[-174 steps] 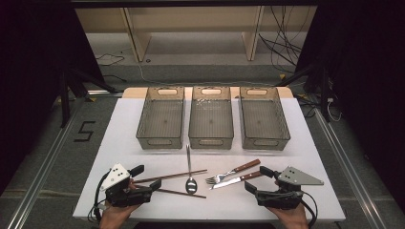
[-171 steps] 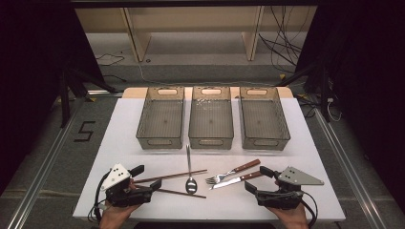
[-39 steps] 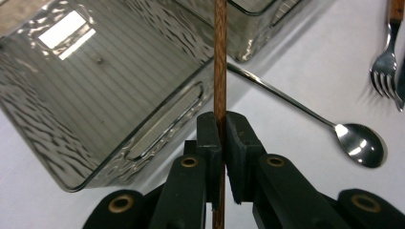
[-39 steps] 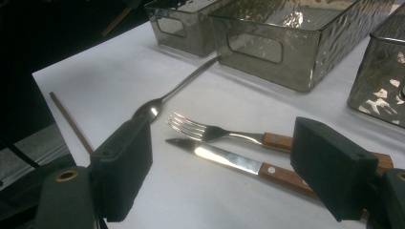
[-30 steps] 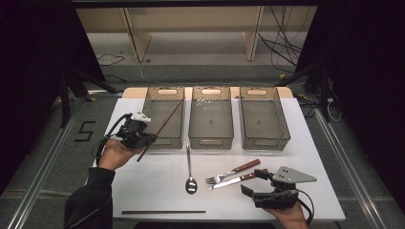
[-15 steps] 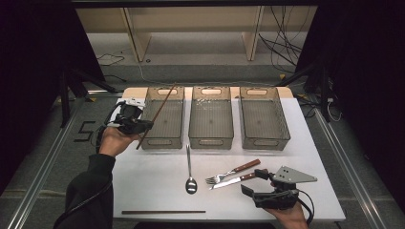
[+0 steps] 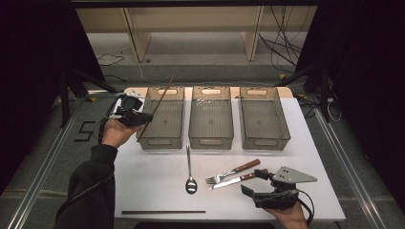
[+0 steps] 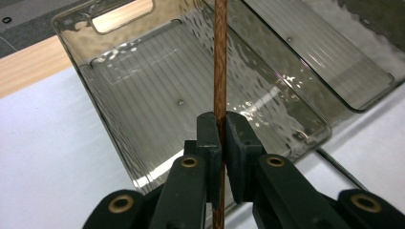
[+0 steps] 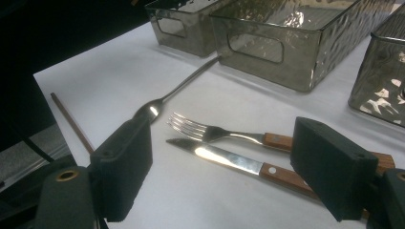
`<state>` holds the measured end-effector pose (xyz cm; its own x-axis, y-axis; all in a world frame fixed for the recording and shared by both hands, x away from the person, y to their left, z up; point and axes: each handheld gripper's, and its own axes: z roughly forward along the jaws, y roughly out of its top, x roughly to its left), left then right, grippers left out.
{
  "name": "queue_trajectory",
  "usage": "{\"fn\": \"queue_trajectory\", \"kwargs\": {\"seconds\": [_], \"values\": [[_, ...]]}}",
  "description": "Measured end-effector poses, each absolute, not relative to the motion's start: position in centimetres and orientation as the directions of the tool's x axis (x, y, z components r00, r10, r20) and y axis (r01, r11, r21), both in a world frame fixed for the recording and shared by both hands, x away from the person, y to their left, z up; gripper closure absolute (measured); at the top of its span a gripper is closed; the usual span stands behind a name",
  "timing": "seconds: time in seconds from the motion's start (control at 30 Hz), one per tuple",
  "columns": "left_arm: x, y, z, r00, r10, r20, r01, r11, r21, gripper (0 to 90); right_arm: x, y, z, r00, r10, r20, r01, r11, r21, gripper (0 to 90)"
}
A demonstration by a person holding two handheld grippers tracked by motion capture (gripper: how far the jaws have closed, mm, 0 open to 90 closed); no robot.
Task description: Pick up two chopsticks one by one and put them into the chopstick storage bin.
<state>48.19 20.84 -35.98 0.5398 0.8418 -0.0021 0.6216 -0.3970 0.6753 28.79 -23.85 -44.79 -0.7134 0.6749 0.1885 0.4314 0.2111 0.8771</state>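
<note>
A white surface (image 7: 157,186) carries three smoky, ribbed plastic bins along its far side. Above the left bin (image 7: 165,118), the left tongs (image 7: 141,119) are clamped on a thin brown wooden chopstick (image 7: 156,107). The stick is pinched between the black pads a little below its middle and slants up and away over the bin; in the left gripper view it runs straight up between the jaws, its grain showing. The left arm, in a dark sleeve, reaches far and left, the hand level beside the bin's left wall. The right tongs (image 7: 252,182) rest at the near right edge, jaws wide apart and holding nothing, pointing at a knife (image 7: 234,180) and fork (image 7: 232,171), both steel with wooden handles. A steel spoon (image 7: 189,168) lies left of them. A second chopstick (image 7: 163,212) lies along the near edge.
</note>
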Motion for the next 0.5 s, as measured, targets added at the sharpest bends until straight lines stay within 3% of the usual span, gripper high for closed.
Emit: {"fn": "queue_trajectory", "kwargs": {"seconds": [0.5], "values": [[50.7,20.6,-36.4,0.515,0.857,0.022,0.62,-0.39,0.681,84.5,28.8,-23.9,-44.8,-0.717,0.671,0.189,0.43,0.211,0.878,22.9]]}}
